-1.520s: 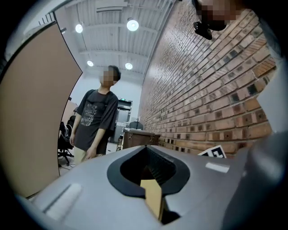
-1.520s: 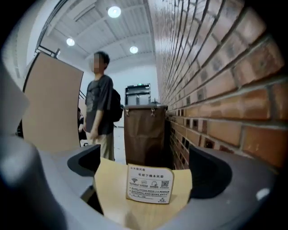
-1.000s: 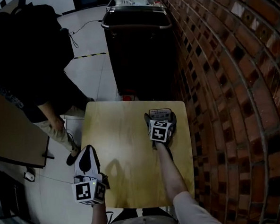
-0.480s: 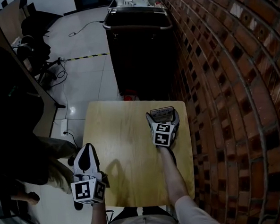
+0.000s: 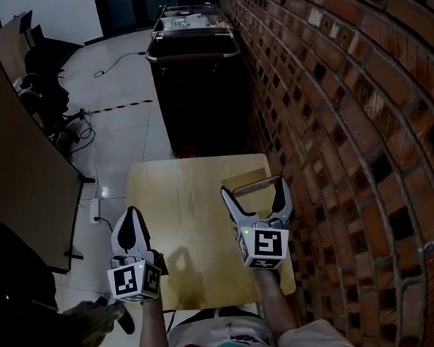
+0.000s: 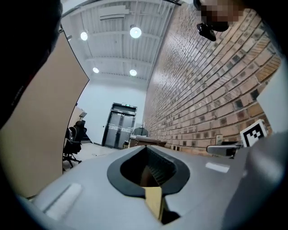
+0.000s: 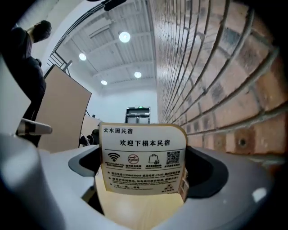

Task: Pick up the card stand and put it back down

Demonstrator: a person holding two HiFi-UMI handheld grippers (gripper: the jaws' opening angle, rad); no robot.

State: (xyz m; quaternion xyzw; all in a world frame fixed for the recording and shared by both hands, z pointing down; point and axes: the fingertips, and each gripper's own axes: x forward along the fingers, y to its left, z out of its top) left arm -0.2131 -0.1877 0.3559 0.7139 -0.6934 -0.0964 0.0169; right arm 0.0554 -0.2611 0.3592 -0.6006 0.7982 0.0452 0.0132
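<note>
The card stand (image 5: 251,184), a white printed card with a wooden base, sits between the spread fingers of my right gripper (image 5: 252,189) over the far right part of the wooden table (image 5: 178,203). In the right gripper view the card stand (image 7: 143,159) stands upright and fills the gap between the jaws, which close on its two side edges. My left gripper (image 5: 130,215) hovers at the table's near left edge, away from the stand. Its jaws are shut with nothing in them.
A brick wall (image 5: 351,141) runs close along the table's right side. A black cart (image 5: 197,80) stands just beyond the far edge. A brown desk panel (image 5: 19,164) and an office chair (image 5: 44,63) are at the left. A person in dark clothes (image 5: 19,296) is at the lower left.
My right gripper has come up toward the camera with the card stand between its jaws. The person at the left has moved down to the lower left corner. The left gripper has barely moved.
</note>
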